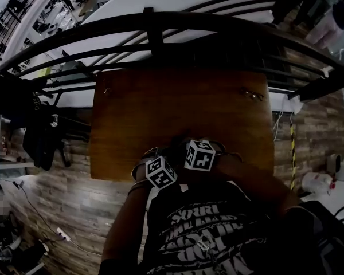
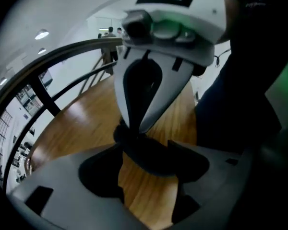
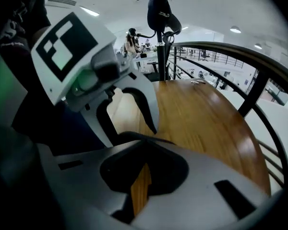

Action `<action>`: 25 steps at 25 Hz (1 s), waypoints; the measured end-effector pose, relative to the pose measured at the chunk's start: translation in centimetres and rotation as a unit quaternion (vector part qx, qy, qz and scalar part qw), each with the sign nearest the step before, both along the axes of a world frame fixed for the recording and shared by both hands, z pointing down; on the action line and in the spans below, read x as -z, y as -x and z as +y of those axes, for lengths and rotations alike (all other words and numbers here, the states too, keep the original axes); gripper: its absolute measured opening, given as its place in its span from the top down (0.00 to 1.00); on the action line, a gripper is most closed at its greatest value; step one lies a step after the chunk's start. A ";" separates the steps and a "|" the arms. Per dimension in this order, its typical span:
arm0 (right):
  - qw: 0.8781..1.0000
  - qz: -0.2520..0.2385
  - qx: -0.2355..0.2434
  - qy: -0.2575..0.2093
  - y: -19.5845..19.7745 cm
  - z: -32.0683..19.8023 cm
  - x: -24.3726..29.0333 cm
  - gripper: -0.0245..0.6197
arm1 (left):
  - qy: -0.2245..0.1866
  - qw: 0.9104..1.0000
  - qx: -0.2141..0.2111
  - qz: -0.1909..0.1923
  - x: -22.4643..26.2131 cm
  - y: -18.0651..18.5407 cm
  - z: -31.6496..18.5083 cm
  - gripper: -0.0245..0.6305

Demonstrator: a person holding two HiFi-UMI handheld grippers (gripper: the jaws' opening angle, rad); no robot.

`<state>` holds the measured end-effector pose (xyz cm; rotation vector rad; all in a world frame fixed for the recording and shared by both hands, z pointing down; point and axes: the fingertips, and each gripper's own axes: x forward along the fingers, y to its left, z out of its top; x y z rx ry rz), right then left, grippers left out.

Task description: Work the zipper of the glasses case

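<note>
Both grippers sit close together over the near edge of the brown wooden table (image 1: 178, 107), each pointing steeply down. In the left gripper view, a dark rounded thing (image 2: 158, 159), seemingly the glasses case, lies on the wood across the tips of my left gripper (image 2: 146, 176). Those jaws stand wide apart, and no pad visibly presses on it. The right gripper (image 2: 137, 128) reaches it from the far side. In the right gripper view, my right gripper (image 3: 143, 169) is shut with only a thin slit of wood showing. The dark case edge (image 3: 134, 137) lies just beyond it.
A black metal railing (image 1: 155, 24) curves round the table's far side and ends. A small metal piece (image 1: 252, 94) lies at the far right corner. Wood-plank floor (image 1: 63, 199) surrounds the table, with a power strip (image 1: 62, 234) at the lower left. The person's dark shirt (image 1: 206, 228) fills the near side.
</note>
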<state>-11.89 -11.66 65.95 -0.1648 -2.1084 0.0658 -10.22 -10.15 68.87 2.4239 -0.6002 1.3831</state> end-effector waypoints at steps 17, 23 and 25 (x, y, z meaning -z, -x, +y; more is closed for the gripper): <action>0.938 -0.012 -0.297 0.176 2.0 -0.3 -1.0 0.96 | 0.010 0.999 0.005 -0.035 -3.0 3.6 -0.8 0.51; 0.914 -0.030 -0.345 0.211 2.6 0.0 -1.0 0.96 | 0.002 0.996 -0.061 -0.065 -4.2 3.5 0.0 0.54; 0.923 -0.023 -0.334 0.190 2.4 0.0 -1.6 0.96 | 0.015 0.996 -0.069 -0.057 -4.8 3.4 0.4 0.56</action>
